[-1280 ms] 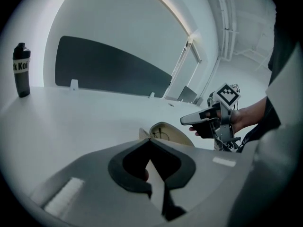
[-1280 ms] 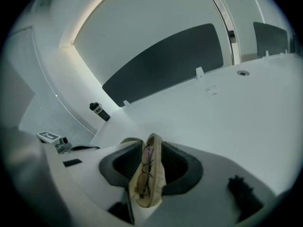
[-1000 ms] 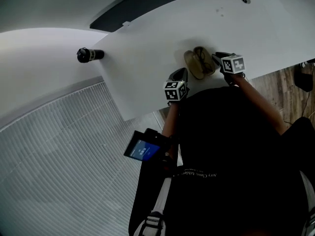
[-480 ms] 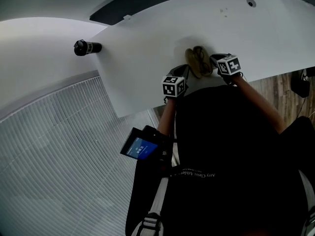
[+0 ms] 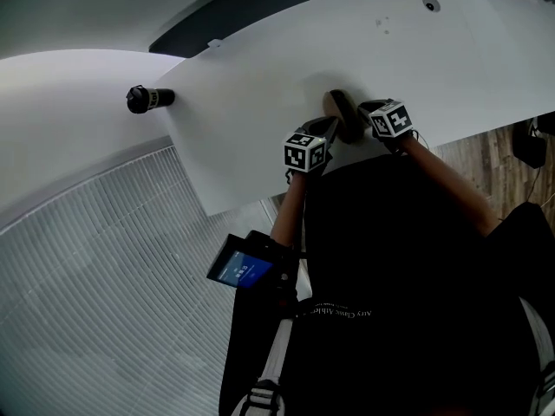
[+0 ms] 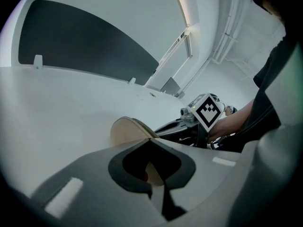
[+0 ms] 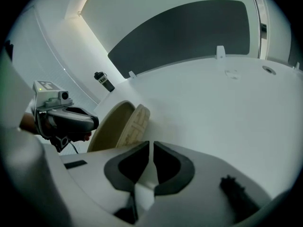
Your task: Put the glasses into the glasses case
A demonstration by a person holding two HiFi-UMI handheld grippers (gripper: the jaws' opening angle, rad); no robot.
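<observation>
A tan glasses case (image 5: 342, 115) lies near the front edge of the white table (image 5: 260, 76), with its two halves only a little apart. In the right gripper view its lid (image 7: 134, 122) leans close to the shell (image 7: 110, 126). No glasses show in any view. My left gripper (image 5: 328, 129) is at the case's left side. Its tips (image 6: 147, 142) meet just in front of the case (image 6: 127, 128). My right gripper (image 5: 362, 111) is at the case's right side, its jaws (image 7: 151, 148) drawn together to a thin slit with nothing seen between them.
A dark bottle (image 5: 147, 99) lies at the table's left end; it also shows in the right gripper view (image 7: 103, 82). A small round hole (image 5: 431, 3) sits at the table's far side. The person's dark-clothed body stands against the front edge.
The case's halves, spread wide a second ago, now stand nearly together. Both grippers have moved inward against the case.
</observation>
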